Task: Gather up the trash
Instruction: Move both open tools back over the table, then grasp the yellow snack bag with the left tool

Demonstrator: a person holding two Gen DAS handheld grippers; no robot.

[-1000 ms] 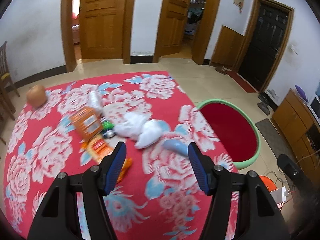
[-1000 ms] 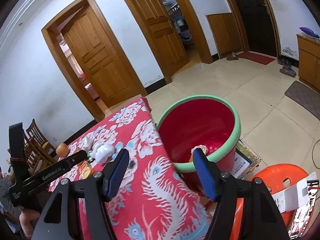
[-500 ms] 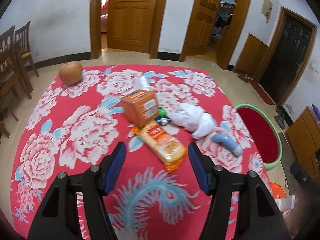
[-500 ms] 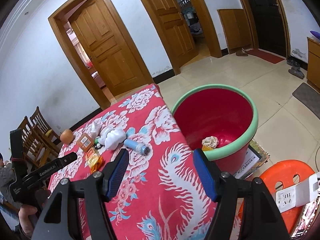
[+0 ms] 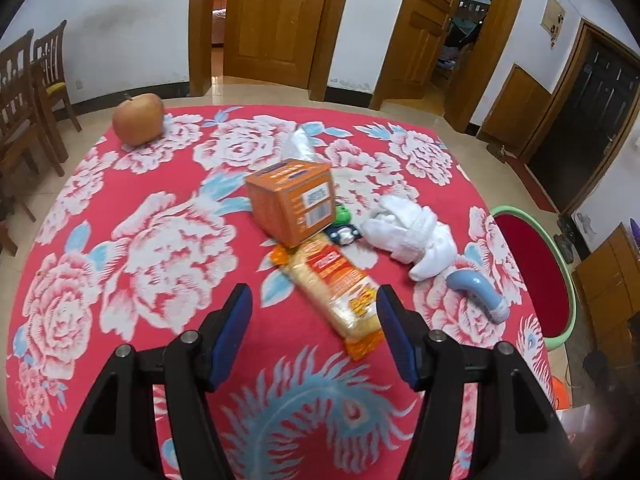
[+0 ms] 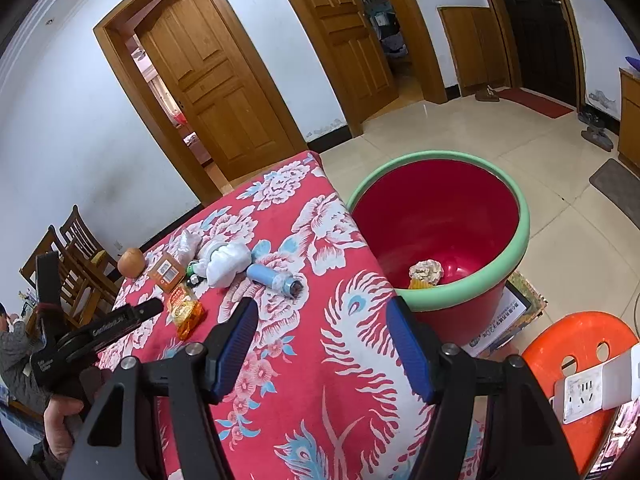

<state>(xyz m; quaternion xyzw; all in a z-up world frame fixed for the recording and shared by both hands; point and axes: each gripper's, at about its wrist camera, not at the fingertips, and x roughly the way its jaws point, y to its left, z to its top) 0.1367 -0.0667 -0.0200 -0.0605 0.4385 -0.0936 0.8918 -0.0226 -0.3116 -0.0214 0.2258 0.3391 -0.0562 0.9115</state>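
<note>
Now the left gripper (image 5: 314,320) hangs over the desk (image 5: 120,184), jaws wide and empty, pointed at the trash in the middle. The snack pack (image 5: 338,288) lies just ahead, its near end between the blue fingers. Behind it an orange box (image 5: 292,204) sits tilted, touching the pack's far end. A white wad (image 5: 412,234) lies right of the box, a blue tube (image 5: 476,292) just beyond that. An apple (image 5: 138,119) sits alone at the far left corner. The right gripper (image 6: 322,338) is over the desk's near edge, jaws wide, nothing in them. Beside the desk stands the bucket (image 6: 520,240), with a crumpled scrap (image 6: 427,271) at its bottom.
</note>
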